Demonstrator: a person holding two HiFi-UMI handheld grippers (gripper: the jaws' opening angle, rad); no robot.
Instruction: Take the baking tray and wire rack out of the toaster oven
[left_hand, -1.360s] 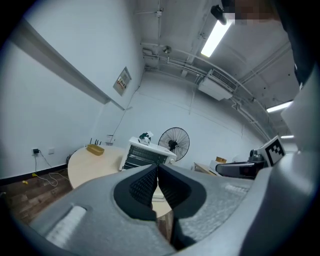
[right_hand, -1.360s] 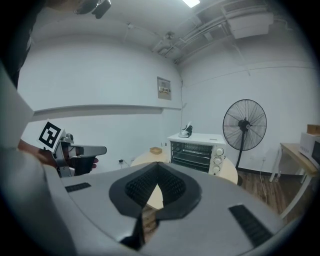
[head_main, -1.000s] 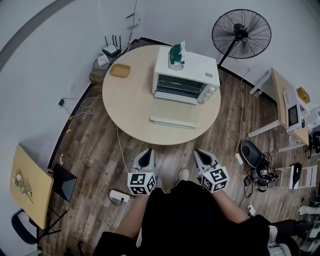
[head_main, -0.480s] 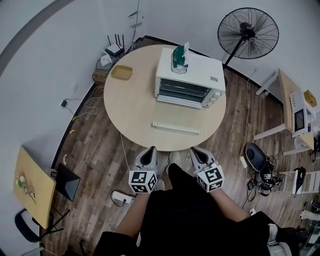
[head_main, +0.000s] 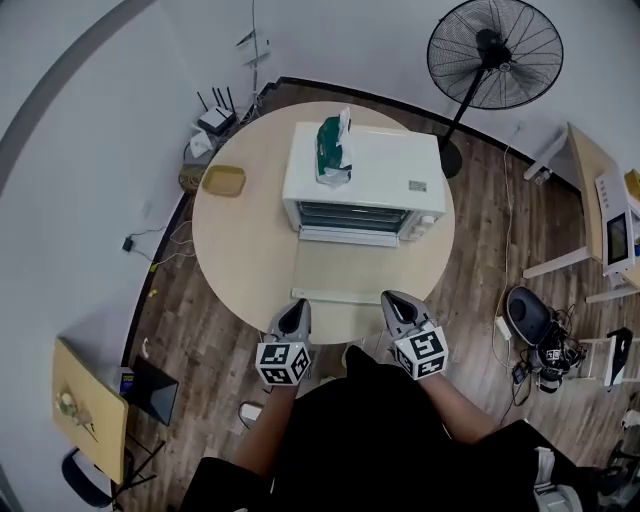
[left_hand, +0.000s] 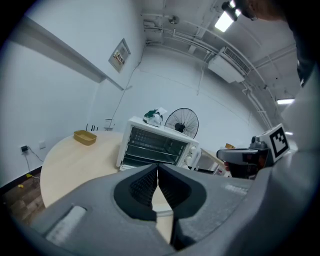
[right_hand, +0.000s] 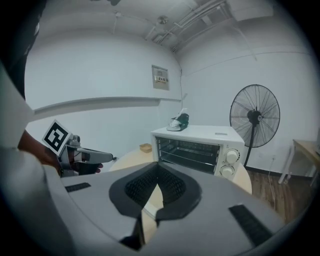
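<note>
A white toaster oven (head_main: 362, 185) stands on the round wooden table (head_main: 240, 250), its glass door (head_main: 338, 270) folded down toward me. Through the opening dark shelves and wire bars (right_hand: 192, 152) show, also seen as bars (left_hand: 150, 147) in the left gripper view; tray and rack are hard to tell apart. My left gripper (head_main: 293, 320) and right gripper (head_main: 398, 308) hover side by side at the table's near edge, short of the door. The left gripper (left_hand: 157, 170) is shut with nothing in it, and so is the right gripper (right_hand: 157, 172).
A green-and-white bundle (head_main: 333, 150) lies on top of the oven. A small yellow dish (head_main: 224, 181) sits at the table's left. A standing fan (head_main: 492, 55) is behind on the right, a router (head_main: 215, 118) and cables on the floor at the left.
Both grippers have moved forward from over the floor to the table's near edge, and the table and oven have come closer. The jaws stayed shut.
</note>
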